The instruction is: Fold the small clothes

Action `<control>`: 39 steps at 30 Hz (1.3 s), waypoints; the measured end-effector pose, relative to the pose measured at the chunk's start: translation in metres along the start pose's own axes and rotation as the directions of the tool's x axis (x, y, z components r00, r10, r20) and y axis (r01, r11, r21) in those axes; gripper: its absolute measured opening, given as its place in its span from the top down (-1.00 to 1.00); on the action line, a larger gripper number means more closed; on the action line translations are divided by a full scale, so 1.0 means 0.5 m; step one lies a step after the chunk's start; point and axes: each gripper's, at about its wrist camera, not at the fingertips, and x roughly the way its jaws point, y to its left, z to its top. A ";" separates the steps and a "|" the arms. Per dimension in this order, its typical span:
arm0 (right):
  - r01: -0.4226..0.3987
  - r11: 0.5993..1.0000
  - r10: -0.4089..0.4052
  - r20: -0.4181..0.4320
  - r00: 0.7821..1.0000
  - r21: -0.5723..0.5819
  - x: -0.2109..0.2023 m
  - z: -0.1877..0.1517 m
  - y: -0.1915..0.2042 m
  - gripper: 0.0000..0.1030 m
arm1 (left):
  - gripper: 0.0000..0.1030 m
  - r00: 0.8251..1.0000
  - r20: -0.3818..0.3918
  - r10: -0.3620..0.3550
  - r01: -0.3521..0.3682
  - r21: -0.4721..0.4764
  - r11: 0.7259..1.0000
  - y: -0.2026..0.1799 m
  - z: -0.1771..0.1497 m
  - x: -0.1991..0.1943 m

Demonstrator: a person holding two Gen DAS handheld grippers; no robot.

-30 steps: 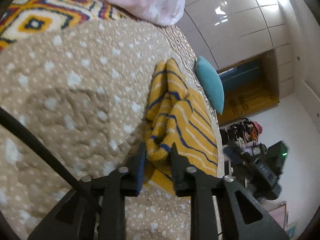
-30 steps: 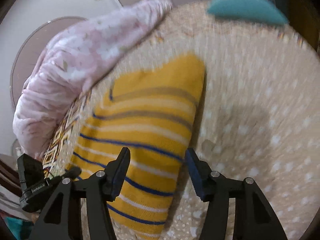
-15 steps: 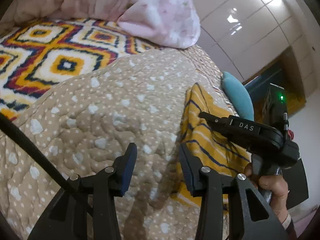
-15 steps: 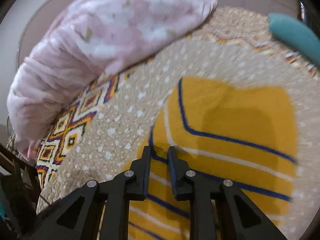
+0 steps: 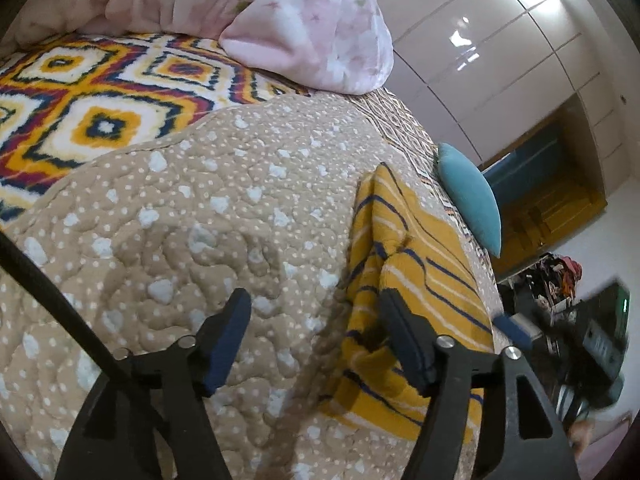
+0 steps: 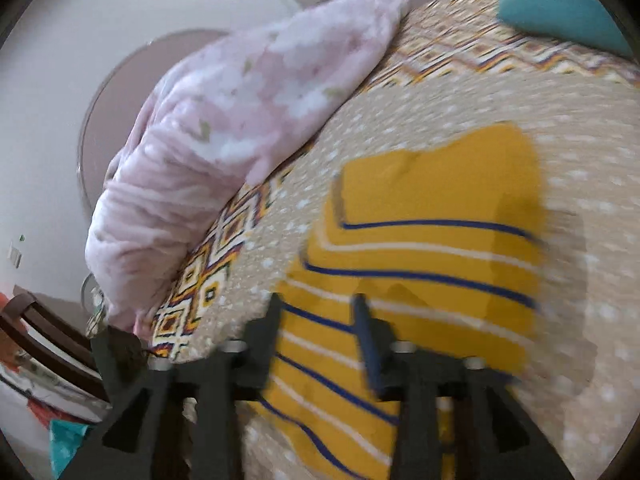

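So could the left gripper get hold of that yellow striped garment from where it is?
Probably yes. The left gripper is opening with nothing between its fingers, and the garment lies flat on the quilt just beside one finger, with nothing in the way.

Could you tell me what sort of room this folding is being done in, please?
Most likely a bedroom. The striped yellow garment lies on a bed covered by a dotted beige quilt, a rolled pink blanket sits further back, and glossy wardrobe doors line the wall beyond.
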 end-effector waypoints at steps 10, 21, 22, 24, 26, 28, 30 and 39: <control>0.004 0.985 -0.002 -0.010 1.000 0.171 -0.049 -0.127 -0.146 -0.21 | 0.71 0.992 -0.099 0.071 -0.057 0.142 0.988 -0.040 -0.043 0.046; -0.076 0.977 0.065 0.062 0.996 0.197 -0.068 -0.133 -0.171 -0.28 | -0.52 1.000 0.004 -0.013 0.013 0.023 1.000 -0.046 0.006 -0.021; -0.082 0.976 0.068 0.072 0.995 0.203 -0.062 -0.119 -0.179 -0.29 | -0.53 1.000 -0.005 -0.011 0.012 0.042 0.999 -0.052 0.016 -0.013; -0.098 0.969 0.081 0.086 0.993 0.226 -0.039 -0.085 -0.203 -0.30 | -0.54 0.999 -0.052 0.005 0.001 0.122 0.992 -0.072 0.044 0.032; -0.098 0.965 0.078 0.089 0.993 0.244 -0.007 -0.058 -0.221 -0.30 | -0.54 0.994 -0.110 -0.007 0.022 0.138 0.990 -0.079 0.059 0.073; -0.130 0.956 0.106 0.102 0.989 0.263 0.028 -0.035 -0.236 -0.34 | -0.54 0.969 -0.233 -0.082 0.113 0.124 0.986 -0.086 0.062 0.132; -0.193 0.932 0.171 0.095 0.981 0.307 0.074 -0.014 -0.251 -0.35 | -0.53 0.953 -0.294 -0.075 0.116 0.125 0.985 -0.094 0.054 0.173; -0.287 0.900 0.249 0.153 0.956 0.329 0.044 0.029 -0.259 0.31 | 0.25 0.953 -0.295 -0.063 0.143 0.258 0.955 -0.223 0.005 0.192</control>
